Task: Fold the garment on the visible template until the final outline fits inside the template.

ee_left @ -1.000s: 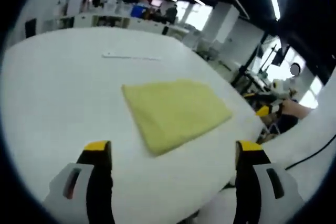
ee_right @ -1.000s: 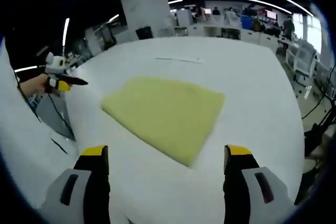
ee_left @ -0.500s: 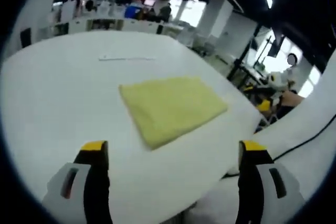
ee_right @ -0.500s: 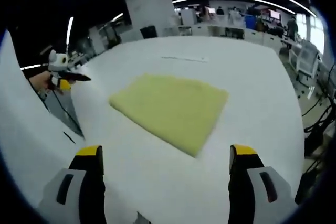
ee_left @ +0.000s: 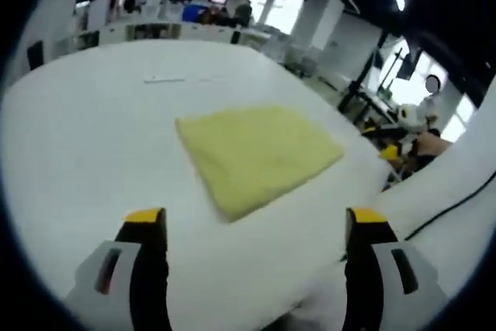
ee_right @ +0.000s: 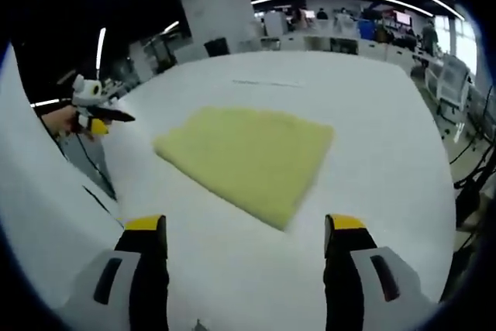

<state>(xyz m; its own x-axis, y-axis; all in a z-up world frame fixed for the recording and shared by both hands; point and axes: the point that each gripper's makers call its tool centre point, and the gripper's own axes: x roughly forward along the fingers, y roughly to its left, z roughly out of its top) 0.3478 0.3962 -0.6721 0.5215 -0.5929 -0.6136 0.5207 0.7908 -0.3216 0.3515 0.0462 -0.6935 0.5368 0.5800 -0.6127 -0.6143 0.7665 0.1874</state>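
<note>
A pale yellow garment [ee_left: 260,154], folded into a flat rectangle, lies on the white table [ee_left: 85,137]. In the right gripper view the same yellow garment [ee_right: 248,156] lies flat ahead on the white table [ee_right: 387,122]. My left gripper [ee_left: 256,226] hovers open above the table's near side, short of the cloth, holding nothing. My right gripper [ee_right: 242,232] is open too, just short of the cloth's near edge, jaws wide apart. No template outline can be made out on the table.
A thin white strip [ee_left: 178,78] lies on the table beyond the garment, also the white strip [ee_right: 270,83]. The left gripper [ee_right: 93,114] in a hand shows past the table's edge. The right gripper [ee_left: 399,141] appears at right. Desks and people stand far back.
Both views shifted slightly as the hands moved; the garment lies as before, and both grippers stay open and apart from it.
</note>
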